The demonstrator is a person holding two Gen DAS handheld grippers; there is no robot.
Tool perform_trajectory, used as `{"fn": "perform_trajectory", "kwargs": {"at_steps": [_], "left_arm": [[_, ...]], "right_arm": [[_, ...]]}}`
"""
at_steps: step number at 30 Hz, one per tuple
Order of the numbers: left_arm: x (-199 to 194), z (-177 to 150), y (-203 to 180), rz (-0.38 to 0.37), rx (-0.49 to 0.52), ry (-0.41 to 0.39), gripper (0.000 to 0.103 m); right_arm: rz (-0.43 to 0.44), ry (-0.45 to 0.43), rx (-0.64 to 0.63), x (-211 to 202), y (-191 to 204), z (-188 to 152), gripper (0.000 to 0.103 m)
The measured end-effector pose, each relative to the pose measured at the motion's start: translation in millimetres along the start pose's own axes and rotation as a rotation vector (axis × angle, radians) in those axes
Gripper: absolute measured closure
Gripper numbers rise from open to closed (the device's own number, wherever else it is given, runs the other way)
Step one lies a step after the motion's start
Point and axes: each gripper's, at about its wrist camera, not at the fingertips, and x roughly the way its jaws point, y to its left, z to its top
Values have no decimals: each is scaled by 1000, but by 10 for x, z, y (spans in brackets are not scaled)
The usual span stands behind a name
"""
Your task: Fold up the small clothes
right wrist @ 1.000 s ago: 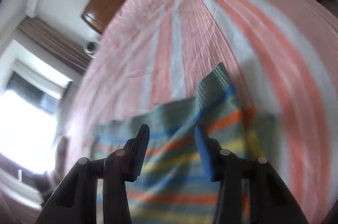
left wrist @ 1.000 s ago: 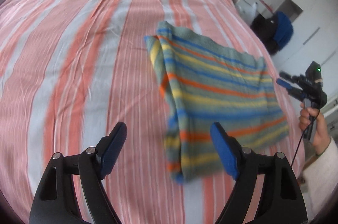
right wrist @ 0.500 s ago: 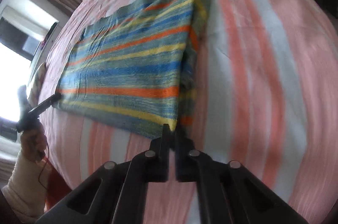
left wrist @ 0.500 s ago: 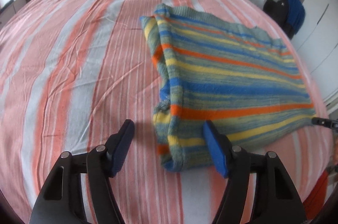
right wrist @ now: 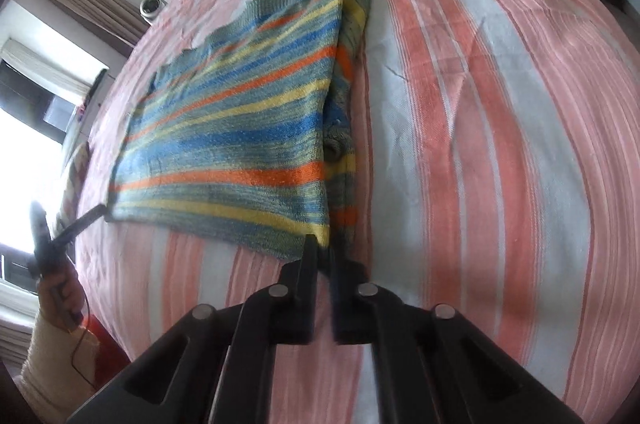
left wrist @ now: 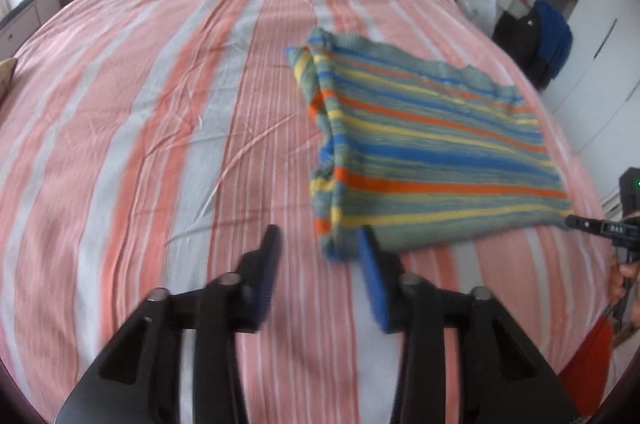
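The striped knitted garment (left wrist: 432, 160) lies folded on the pink-striped bed (left wrist: 180, 104). The right gripper (right wrist: 325, 248) pinches its near corner; the left gripper (left wrist: 318, 248), spread wide, holds nothing. A one-sided pull could skew the fold.

The folded knitted garment with blue, orange, yellow and grey-green stripes (right wrist: 240, 128) lies flat on the pink-and-white striped bed (right wrist: 500, 144). The right hand-held gripper (right wrist: 324, 248), jaws closed, clamps the garment's near corner. Another hand-held gripper (right wrist: 80, 224) touches the left corner.
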Motion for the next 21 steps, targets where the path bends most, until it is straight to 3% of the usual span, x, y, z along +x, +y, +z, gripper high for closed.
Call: {"fn": "perform_trajectory", "kwargs": {"at_steps": [2,4,5,9,13,21], "left_arm": [[-137,-102,-6,-1,-34,-33,29],[-264,-230,-48,14,-52,-78,19],[-302,-295,-79,25,-50,-97,16],[-300,-529,-208,85,-46,-133,10],[-69,-686,-347,118,-39,-87,11],[-39,-941,-512,169,57,-99,10]], "right_arm": [[1,-26,6,-71,17,-37,81],[-18,-80,8,-204,55,-104,47],[-23,-112,4,-275,85,-143,43],[-62,-237,-31,-562,209,-376,41],[-176,-363,-111,-638,377,-718,32],[-252,-367,-139,-315,440,-1133,32]]}}
